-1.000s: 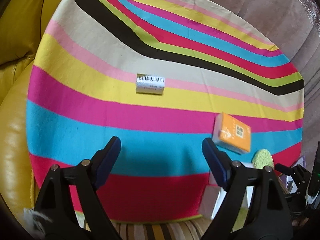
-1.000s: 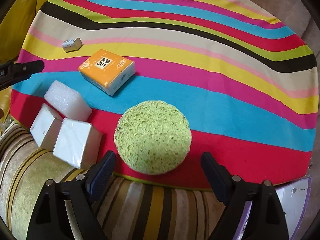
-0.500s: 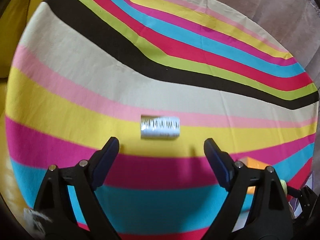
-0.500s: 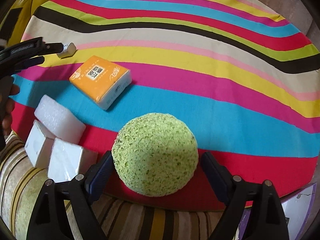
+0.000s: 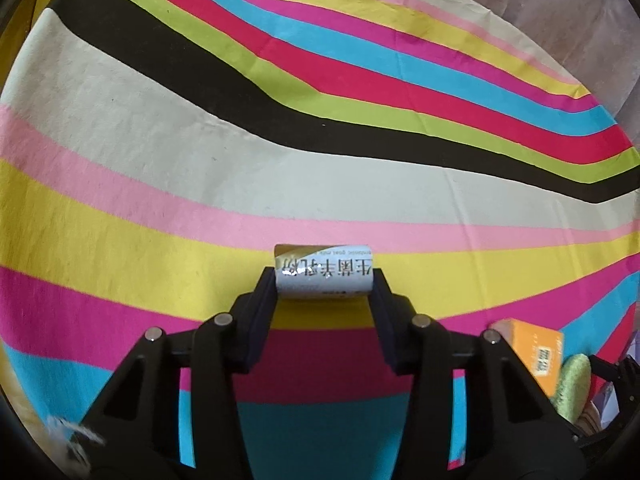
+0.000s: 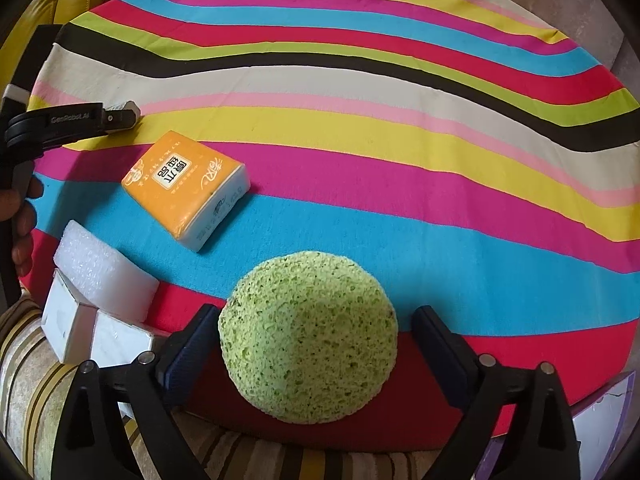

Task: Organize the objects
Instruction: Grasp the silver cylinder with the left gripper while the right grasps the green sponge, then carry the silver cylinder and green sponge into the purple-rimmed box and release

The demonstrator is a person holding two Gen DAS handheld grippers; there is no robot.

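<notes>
The left gripper (image 5: 324, 280) pinches a small white packet (image 5: 323, 274) by its two ends on the striped cloth (image 5: 160, 168), so the pickup step looks in hand. The right gripper (image 6: 310, 344) is spread around a green sponge (image 6: 308, 336), left finger touching, right finger apart. Next, probably lift the packet toward the orange tissue pack (image 6: 186, 188) and white blocks (image 6: 106, 276).

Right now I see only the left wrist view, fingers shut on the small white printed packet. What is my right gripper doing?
Observer: Unlike the left gripper on that small white printed packet, the right gripper is open, fingers either side of the round green sponge.
Operator: Does the sponge touch the orange tissue pack?
Observer: No, a blue band of the striped cloth shows between them.
Operator: Anything else nearby?
Observer: A white foam block lies against two small white boxes.
</notes>
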